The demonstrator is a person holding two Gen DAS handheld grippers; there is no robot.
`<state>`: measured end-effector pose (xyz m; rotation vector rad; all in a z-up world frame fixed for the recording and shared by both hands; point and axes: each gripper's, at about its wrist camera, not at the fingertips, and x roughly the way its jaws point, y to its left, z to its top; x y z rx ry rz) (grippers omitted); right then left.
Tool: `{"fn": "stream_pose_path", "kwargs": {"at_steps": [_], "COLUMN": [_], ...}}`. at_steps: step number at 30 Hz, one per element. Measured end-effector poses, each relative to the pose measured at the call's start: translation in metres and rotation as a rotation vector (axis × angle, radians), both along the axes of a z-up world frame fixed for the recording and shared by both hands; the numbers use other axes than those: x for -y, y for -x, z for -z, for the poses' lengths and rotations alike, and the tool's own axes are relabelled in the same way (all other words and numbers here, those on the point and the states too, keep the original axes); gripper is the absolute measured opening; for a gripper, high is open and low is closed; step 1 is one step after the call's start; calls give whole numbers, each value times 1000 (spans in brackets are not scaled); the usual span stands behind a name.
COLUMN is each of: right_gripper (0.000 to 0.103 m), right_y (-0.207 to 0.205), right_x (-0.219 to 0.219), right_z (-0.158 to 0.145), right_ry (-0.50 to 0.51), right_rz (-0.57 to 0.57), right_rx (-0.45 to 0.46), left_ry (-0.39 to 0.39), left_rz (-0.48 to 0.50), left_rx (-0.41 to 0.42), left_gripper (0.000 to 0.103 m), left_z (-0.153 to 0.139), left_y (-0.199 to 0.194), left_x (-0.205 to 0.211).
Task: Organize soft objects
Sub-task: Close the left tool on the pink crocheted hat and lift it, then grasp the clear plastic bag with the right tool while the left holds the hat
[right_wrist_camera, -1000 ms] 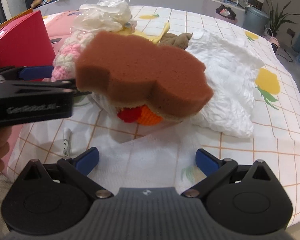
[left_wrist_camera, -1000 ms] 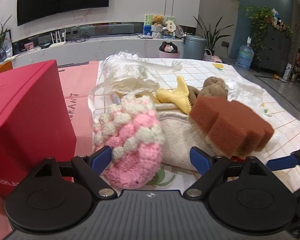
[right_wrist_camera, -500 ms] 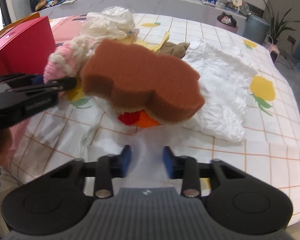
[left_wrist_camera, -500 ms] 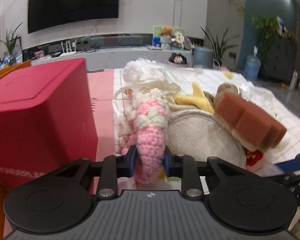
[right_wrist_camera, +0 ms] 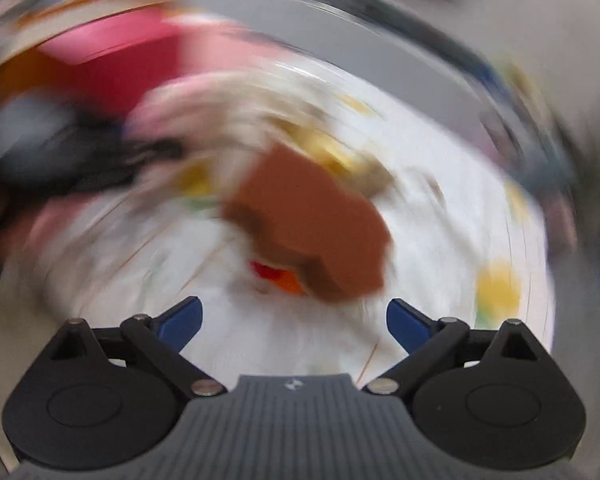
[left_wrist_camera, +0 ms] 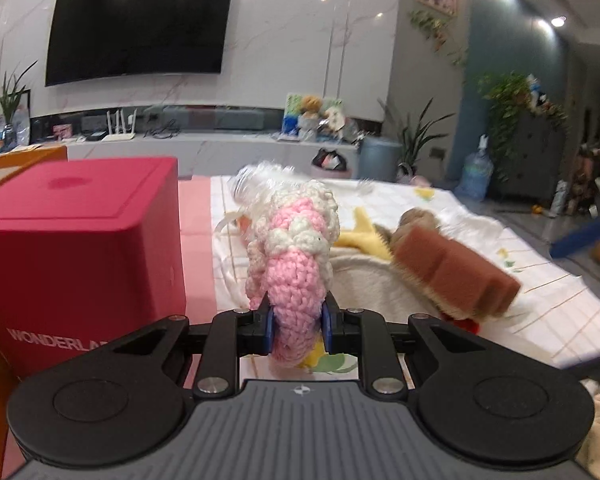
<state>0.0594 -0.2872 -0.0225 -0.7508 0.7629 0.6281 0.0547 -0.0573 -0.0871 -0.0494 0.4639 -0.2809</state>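
A pink-and-white crochet piece [left_wrist_camera: 296, 264] stands up between the blue pads of my left gripper [left_wrist_camera: 298, 330]. The jaws are closing and the pads press on its lower end. Right of it a brown sponge [left_wrist_camera: 452, 276] lies on a pile of soft things. In the blurred right wrist view the same sponge [right_wrist_camera: 316, 228] sits ahead of my right gripper [right_wrist_camera: 294, 324]. Its jaws are opening, stand wide, and have nothing between them. A red and orange knit item [right_wrist_camera: 276, 274] peeks from under the sponge.
A red box [left_wrist_camera: 80, 248] marked WONDERLAND stands close on the left. A cream towel [left_wrist_camera: 372, 280], a yellow soft piece [left_wrist_camera: 364, 232] and a clear plastic bag [left_wrist_camera: 260, 180] lie on the checked tablecloth [left_wrist_camera: 540, 292]. A blue finger of the other gripper [left_wrist_camera: 584, 236] shows at far right.
My left gripper went from wide open to shut on the crochet piece and raised it. The right gripper narrowed, then spread again, rolling and rising; its view is now smeared.
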Motion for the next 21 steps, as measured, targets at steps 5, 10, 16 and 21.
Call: {"fn": "stream_pose_path", "kwargs": {"at_steps": [5,10,16,21], "right_gripper": [95,79,87,90], "right_y": [10,-31,-66,-93], "right_x": [-9,-35,-50,-54], "right_z": [13,53,63,67], "right_ry": [216,365,326,223], "right_rz": [-524,-612,-612,-539], "right_rx": [-77,-225,-346,-406], "left_ry": [31,20,51,67], "left_rz": [-9,-22,12,18], "left_rx": [-5,-28,-18,-36], "left_gripper": [24,24,25,25], "left_z": [-4,-5,-9,-3], "left_y": [9,8,6,2], "left_x": [-14,-20,-24,-26]}}
